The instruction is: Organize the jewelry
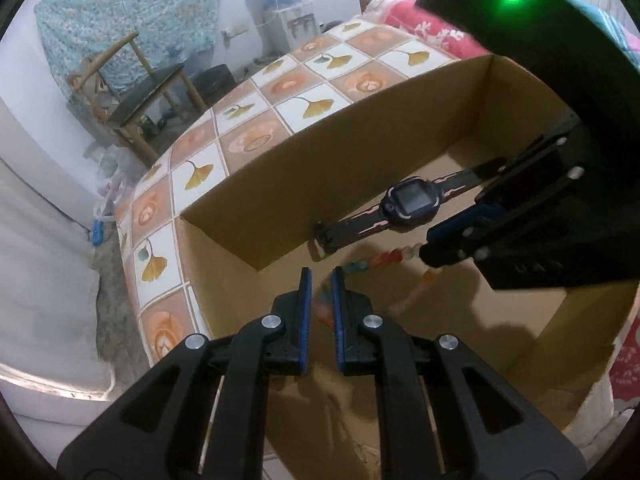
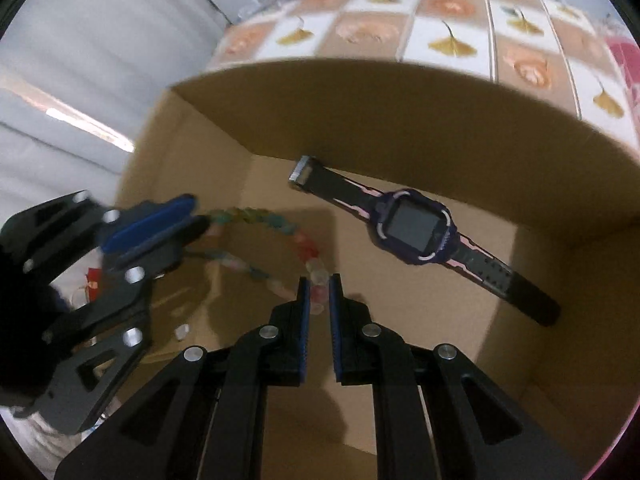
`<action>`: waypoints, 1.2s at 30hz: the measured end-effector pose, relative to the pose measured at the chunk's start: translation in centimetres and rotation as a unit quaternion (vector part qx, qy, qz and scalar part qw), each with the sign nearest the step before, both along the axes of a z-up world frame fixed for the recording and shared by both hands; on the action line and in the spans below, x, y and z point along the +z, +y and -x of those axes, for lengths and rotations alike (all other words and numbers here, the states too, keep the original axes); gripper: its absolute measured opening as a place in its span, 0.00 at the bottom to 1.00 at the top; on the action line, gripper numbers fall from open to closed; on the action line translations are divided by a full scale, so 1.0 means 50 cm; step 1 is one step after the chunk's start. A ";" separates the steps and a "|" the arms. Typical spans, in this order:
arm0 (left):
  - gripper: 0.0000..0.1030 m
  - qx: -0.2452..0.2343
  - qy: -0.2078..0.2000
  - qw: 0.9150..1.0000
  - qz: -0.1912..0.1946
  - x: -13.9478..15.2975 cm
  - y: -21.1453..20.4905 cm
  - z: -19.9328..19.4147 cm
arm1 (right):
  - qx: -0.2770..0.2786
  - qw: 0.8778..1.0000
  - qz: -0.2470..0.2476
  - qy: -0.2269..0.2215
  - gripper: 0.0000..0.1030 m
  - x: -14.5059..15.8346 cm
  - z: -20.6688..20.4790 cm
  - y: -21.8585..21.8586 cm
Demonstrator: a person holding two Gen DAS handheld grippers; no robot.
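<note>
Both grippers, left (image 1: 319, 280) and right (image 2: 319, 285), hold the bead necklace (image 2: 256, 216) tight in their jaws over the cardboard box (image 2: 360, 120), beside the watch (image 2: 416, 232), probably to lower it and let go.

Your box (image 1: 360, 152) is plain brown cardboard, matt, smooth inside. Watch (image 2: 416, 232): glossy dark screen, purple plastic case, matt black rubbery strap, shiny metal buckle. Beads (image 2: 280, 228) look translucent, glassy or plastic, can't tell which. Both your grippers (image 1: 320, 280) (image 2: 318, 286) are matt black plastic with ribbed blue pads and bright metal pins. Cloth (image 1: 280, 92) under the box is printed, slightly glossy.
</note>
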State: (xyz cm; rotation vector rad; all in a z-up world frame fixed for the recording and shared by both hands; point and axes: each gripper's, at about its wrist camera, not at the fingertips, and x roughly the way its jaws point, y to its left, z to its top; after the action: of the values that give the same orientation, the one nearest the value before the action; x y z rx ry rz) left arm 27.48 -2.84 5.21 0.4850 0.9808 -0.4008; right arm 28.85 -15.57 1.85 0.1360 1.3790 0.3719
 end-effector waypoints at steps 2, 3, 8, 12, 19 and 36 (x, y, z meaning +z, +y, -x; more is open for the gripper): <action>0.17 0.003 -0.001 1.000 0.000 0.005 0.002 0.005 | -0.011 1.000 -0.005 0.017 0.10 -0.015 -0.005 -0.009; 0.20 0.004 -0.004 1.000 0.000 0.009 0.001 0.006 | -0.017 1.000 -0.009 0.019 0.10 -0.018 -0.006 -0.016; 0.36 0.007 -0.039 0.999 0.011 0.062 0.014 0.041 | -0.038 0.998 -0.037 -0.017 0.11 0.024 0.018 -0.055; 0.55 0.012 -0.080 0.995 0.053 0.139 0.050 0.109 | -0.053 0.993 -0.048 -0.094 0.33 0.111 0.086 -0.084; 0.81 0.018 -0.128 0.984 0.120 0.202 0.123 0.278 | -0.086 0.954 -0.085 -0.275 0.60 0.235 0.326 -0.116; 0.86 0.147 -0.001 0.984 0.096 -0.119 0.159 0.399 | -0.124 0.974 0.050 -0.183 0.74 -0.036 0.513 0.012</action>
State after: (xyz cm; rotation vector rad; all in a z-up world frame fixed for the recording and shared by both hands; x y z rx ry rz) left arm 7.55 5.13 -0.74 0.1622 0.9845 -0.2251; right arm 3.20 -14.99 0.03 0.1474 0.9998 0.1095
